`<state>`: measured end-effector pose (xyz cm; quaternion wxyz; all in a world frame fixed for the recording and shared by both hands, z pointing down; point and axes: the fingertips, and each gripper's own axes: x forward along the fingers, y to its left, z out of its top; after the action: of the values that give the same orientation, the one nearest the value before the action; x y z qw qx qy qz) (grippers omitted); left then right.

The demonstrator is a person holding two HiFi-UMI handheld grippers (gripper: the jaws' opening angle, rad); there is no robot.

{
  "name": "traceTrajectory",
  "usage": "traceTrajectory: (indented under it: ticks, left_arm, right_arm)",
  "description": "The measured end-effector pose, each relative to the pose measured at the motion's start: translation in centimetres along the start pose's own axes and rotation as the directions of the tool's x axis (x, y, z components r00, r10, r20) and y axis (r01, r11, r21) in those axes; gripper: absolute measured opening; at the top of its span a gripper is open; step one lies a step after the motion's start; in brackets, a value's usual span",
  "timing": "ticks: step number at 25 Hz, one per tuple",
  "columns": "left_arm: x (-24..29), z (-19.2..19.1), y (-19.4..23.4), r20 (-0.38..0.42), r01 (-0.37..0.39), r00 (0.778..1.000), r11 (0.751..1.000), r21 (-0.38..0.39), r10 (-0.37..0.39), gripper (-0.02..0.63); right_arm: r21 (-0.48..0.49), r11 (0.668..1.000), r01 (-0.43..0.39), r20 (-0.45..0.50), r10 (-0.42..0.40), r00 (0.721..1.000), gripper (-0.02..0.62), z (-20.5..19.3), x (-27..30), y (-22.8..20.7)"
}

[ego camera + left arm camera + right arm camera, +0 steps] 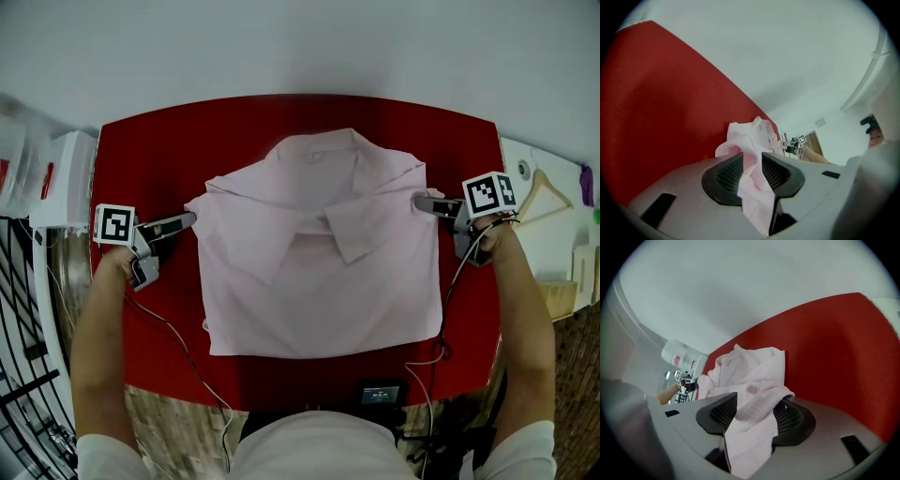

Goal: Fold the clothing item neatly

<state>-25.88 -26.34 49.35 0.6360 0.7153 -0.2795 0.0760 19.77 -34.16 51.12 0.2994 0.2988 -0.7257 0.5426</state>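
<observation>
Red table (150, 169) bears pink shirt (319, 281); left tool (190, 218), right tool (419, 200) gape around its edges.

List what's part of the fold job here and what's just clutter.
In the job:
- pink shirt
- left gripper and right gripper, each with its jaws open and shirt fabric between them
- red table under the shirt

Lying about:
- wooden hanger
- white container
- black wire rack
- small screen device
</observation>
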Motion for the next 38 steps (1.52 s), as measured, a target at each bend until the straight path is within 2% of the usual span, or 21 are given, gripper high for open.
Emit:
traceTrajectory:
  ticks: [3, 5, 9, 16, 18, 20, 22, 23, 25, 27, 28, 29, 31, 34, 36, 38]
  left_arm:
    - [-0.8, -0.7, 0.0, -0.001, -0.028, 1.0, 0.998, 0.049, 0.028, 0.117]
    - [-1.4, -0.6, -0.2, 0.022, -0.051, 0.999, 0.99, 0.132, 0.049, 0.117]
    - [-1.3, -1.1, -2.8, 0.047, -0.029, 0.999, 0.946, 0.324, 0.015, 0.117]
    - [-0.3, -2.7, -5.4, 0.059, -0.011, 0.998, 0.905, 0.424, -0.015, 0.117]
    - [0.1, -3.2, -6.1, 0.054, -0.017, 0.998, 0.884, 0.467, -0.009, 0.117]
    - [0.5, -3.7, -6.7, 0.05, -0.037, 0.999, 0.848, 0.528, 0.013, 0.117]
    - [1.0, -4.4, -7.1, 0.054, -0.078, 0.997, 0.785, 0.614, 0.056, 0.117]
    - [1.3, -4.8, -7.2, 0.062, -0.104, 0.994, 0.739, 0.665, 0.085, 0.117]
    - [2.0, -5.5, -7.4, 0.096, -0.163, 0.985, 0.619, 0.768, 0.141, 0.117]
    - [3.0, -6.1, -7.7, 0.144, -0.214, 0.973, 0.478, 0.852, 0.179, 0.117]
    - [3.5, -6.6, -7.9, 0.157, -0.224, 0.969, 0.416, 0.881, 0.19, 0.117]
    - [4.1, -7.1, -8.1, 0.159, -0.223, 0.967, 0.368, 0.903, 0.197, 0.117]
    - [5.3, -8.1, -8.4, 0.14, -0.201, 0.967, 0.302, 0.932, 0.213, 0.121]
    - [6.8, -9.6, -8.3, 0.1, -0.156, 0.965, 0.222, 0.962, 0.243, 0.15]
    - [7.5, -10.2, -8.3, 0.087, -0.136, 0.962, 0.177, 0.975, 0.258, 0.167]
    - [8.3, -10.8, -8.2, 0.076, -0.118, 0.959, 0.142, 0.983, 0.272, 0.184]
  right_arm:
    - [-0.062, 0.997, 0.043, -0.024, -0.045, 0.999, 0.229, -0.2, -0.9, -0.2]
    - [-0.118, 0.99, 0.078, -0.014, -0.081, 0.997, 0.23, 0.0, -1.6, -0.3]
    - [-0.219, 0.969, 0.111, 0.018, -0.11, 0.994, 0.23, -0.3, -3.0, 0.3]
    - [-0.284, 0.953, 0.105, 0.045, -0.096, 0.994, 0.23, -1.3, -4.1, 1.9]
    - [-0.291, 0.952, 0.093, 0.055, -0.081, 0.995, 0.23, -1.6, -4.3, 2.5]
    - [-0.308, 0.948, 0.086, 0.071, -0.068, 0.995, 0.229, -2.0, -4.5, 3.3]
    - [-0.358, 0.928, 0.101, 0.098, -0.07, 0.993, 0.229, -2.5, -4.5, 4.2]
    - [-0.398, 0.91, 0.115, 0.114, -0.076, 0.991, 0.229, -2.7, -4.3, 4.8]
    - [-0.49, 0.861, 0.14, 0.133, -0.085, 0.987, 0.229, -3.6, -3.5, 6.0]
    - [-0.568, 0.81, 0.145, 0.131, -0.084, 0.988, 0.229, -4.7, -2.1, 7.3]
    - [-0.601, 0.786, 0.144, 0.127, -0.084, 0.988, 0.229, -5.3, -1.4, 7.8]
    - [-0.63, 0.763, 0.143, 0.122, -0.085, 0.989, 0.229, -5.8, -0.7, 8.3]
    - [-0.676, 0.723, 0.139, 0.111, -0.086, 0.99, 0.229, -6.6, 0.6, 9.1]
    - [-0.724, 0.677, 0.128, 0.099, -0.08, 0.992, 0.228, -7.5, 2.1, 10.2]
    - [-0.761, 0.637, 0.127, 0.1, -0.079, 0.992, 0.229, -7.8, 3.0, 11.0]
    - [-0.799, 0.587, 0.127, 0.098, -0.08, 0.992, 0.229, -8.4, 4.1, 11.7]
